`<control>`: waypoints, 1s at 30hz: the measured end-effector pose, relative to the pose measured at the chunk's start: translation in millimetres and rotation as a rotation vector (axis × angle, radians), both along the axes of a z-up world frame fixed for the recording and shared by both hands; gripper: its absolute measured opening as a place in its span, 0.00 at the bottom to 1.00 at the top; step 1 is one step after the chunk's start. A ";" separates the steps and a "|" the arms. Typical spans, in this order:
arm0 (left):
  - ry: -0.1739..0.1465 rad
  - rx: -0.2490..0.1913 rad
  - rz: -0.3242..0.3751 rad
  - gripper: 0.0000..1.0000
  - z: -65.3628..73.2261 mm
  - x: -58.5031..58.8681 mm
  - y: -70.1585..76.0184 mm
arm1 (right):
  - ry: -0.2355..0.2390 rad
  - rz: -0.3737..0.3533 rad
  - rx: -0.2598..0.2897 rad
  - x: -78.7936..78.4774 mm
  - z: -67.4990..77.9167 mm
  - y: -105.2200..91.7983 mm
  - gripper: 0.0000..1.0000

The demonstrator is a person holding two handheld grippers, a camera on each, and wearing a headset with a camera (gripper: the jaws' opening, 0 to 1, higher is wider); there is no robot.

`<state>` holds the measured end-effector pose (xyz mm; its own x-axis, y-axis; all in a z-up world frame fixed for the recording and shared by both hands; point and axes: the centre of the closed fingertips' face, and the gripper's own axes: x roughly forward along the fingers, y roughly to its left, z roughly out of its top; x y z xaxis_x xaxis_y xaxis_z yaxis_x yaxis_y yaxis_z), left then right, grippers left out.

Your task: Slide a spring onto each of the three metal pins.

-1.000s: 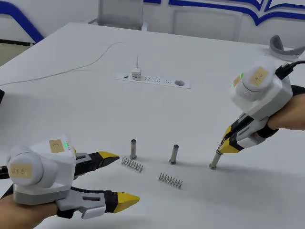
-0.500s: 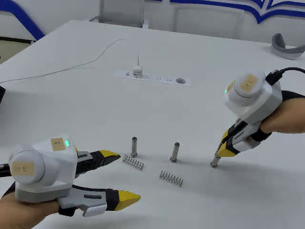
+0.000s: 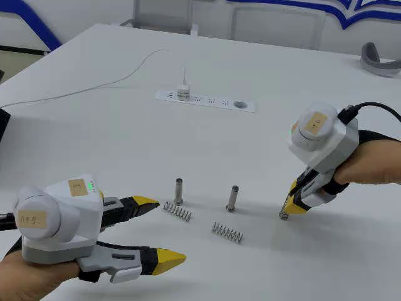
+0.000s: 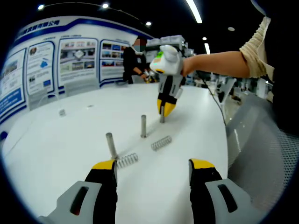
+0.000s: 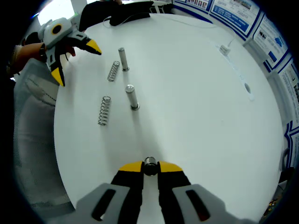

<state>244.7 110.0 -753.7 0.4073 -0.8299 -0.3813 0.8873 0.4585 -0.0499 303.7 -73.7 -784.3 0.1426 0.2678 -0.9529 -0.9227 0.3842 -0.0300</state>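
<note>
The left spring [image 3: 177, 211] lies flat on the table [image 3: 125, 138], just beside the foot of the left pin [image 3: 178, 190], a little below centre in the head view. Its long axis slants from upper left to lower right. The right spring [image 3: 227, 232] lies flat too, lower and to the right, near the middle pin [image 3: 233, 197] and slanted the same way. Both of these pins stand upright and bare.

The left gripper [image 3: 169, 230] sits at the lower left of the head view with its jaws spread wide. In the left gripper view the left spring lies straight ahead, between the two yellow tips and just beyond them. So this gripper is by far the nearer one to both springs, and a short reach forward should bring the jaws across the coil.

The right pin [image 3: 284, 215] stands at the right of the head view, and the right gripper [image 3: 289, 207] is clenched around its top. In the right gripper view the pin's round head shows between the closed tips. I cannot tell whether a spring sits there.

Compared with a second ago, the right gripper has come lower on its pin, so less of the shaft shows beneath the tips. The springs and the left gripper have stayed as they were.
</note>
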 end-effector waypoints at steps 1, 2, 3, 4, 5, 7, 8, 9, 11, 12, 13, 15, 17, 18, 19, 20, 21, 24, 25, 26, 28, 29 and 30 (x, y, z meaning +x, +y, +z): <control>0.000 0.000 0.000 0.63 -0.1 0.0 -0.1 | 0.001 -0.001 0.001 -0.1 -1.0 0.2 0.13; 0.000 0.001 0.001 0.63 -0.3 -0.1 -0.1 | 0.001 -0.002 0.000 0.1 -1.8 0.0 0.13; 0.002 0.000 0.001 0.63 -0.4 -0.2 -0.2 | 0.002 -0.002 -0.001 0.0 -3.0 -0.2 0.13; 0.002 -0.001 0.001 0.63 -0.4 -0.3 -0.3 | 0.002 -0.002 -0.003 0.4 -4.1 -0.7 0.13; 0.001 0.000 0.000 0.63 -0.5 -0.4 -0.3 | 0.002 -0.001 -0.005 0.5 -4.7 -1.0 0.13; 0.002 0.000 0.001 0.63 -0.7 -0.4 -0.1 | 0.001 -0.004 -0.001 2.6 -5.7 -1.2 0.13; 0.002 -0.001 0.001 0.63 -0.8 -0.3 0.0 | 0.000 -0.005 0.000 2.9 -5.8 -1.0 0.13; 0.002 -0.001 0.002 0.63 -0.8 -0.2 0.1 | 0.000 -0.005 0.000 3.1 -6.0 -1.0 0.13; 0.002 -0.001 0.002 0.63 -0.6 -0.1 0.1 | -0.001 -0.004 -0.003 3.1 -6.8 -1.2 0.13; 0.002 -0.001 0.002 0.63 -0.4 -0.1 0.1 | 0.000 -0.003 -0.004 3.1 -7.2 -1.5 0.13; 0.001 -0.001 0.002 0.63 -0.1 0.0 0.2 | -0.002 -0.002 -0.006 3.4 -7.8 -1.8 0.13; 0.000 -0.001 0.003 0.63 0.4 0.2 0.4 | -0.002 -0.002 -0.006 3.9 -8.2 -2.1 0.13; 0.000 -0.002 0.004 0.63 0.8 0.4 0.7 | -0.005 0.000 -0.005 4.3 -7.8 -2.1 0.14; -0.001 -0.002 0.004 0.63 0.7 0.4 1.0 | -0.008 0.001 -0.004 4.6 -7.4 -2.0 0.14; 0.000 -0.002 0.004 0.63 0.6 0.4 1.1 | -0.010 0.001 -0.002 4.9 -7.1 -2.0 0.15; 0.000 -0.001 0.004 0.63 0.5 0.3 1.1 | -0.011 0.001 -0.001 4.9 -6.6 -2.0 0.15; 0.000 -0.001 0.003 0.63 0.5 0.2 1.0 | -0.013 0.000 0.000 5.1 -6.2 -2.2 0.16; -0.001 -0.003 0.003 0.63 0.7 0.1 0.8 | -0.019 0.001 0.001 5.5 -5.8 -2.8 0.18; -0.001 -0.003 0.003 0.63 0.8 0.1 0.6 | -0.021 0.001 0.002 5.6 -5.6 -3.0 0.19; -0.001 -0.003 0.002 0.63 0.9 0.1 0.4 | -0.025 0.001 0.004 5.7 -5.1 -3.0 0.20; -0.002 -0.002 0.001 0.63 1.2 0.0 0.0 | -0.033 -0.001 0.007 6.3 -4.2 -3.2 0.22; -0.002 -0.002 0.000 0.63 1.4 -0.1 -0.2 | -0.034 -0.003 0.008 6.3 -3.8 -3.3 0.22; -0.002 -0.002 0.000 0.63 1.6 0.0 -0.3 | -0.036 -0.003 0.009 5.8 -2.8 -3.0 0.22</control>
<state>244.7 109.7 -752.1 0.4081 -0.8308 -0.3784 0.8875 0.4582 -0.0489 309.5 -76.6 -787.2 0.1777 0.2761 -0.9445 -0.9199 0.3877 -0.0597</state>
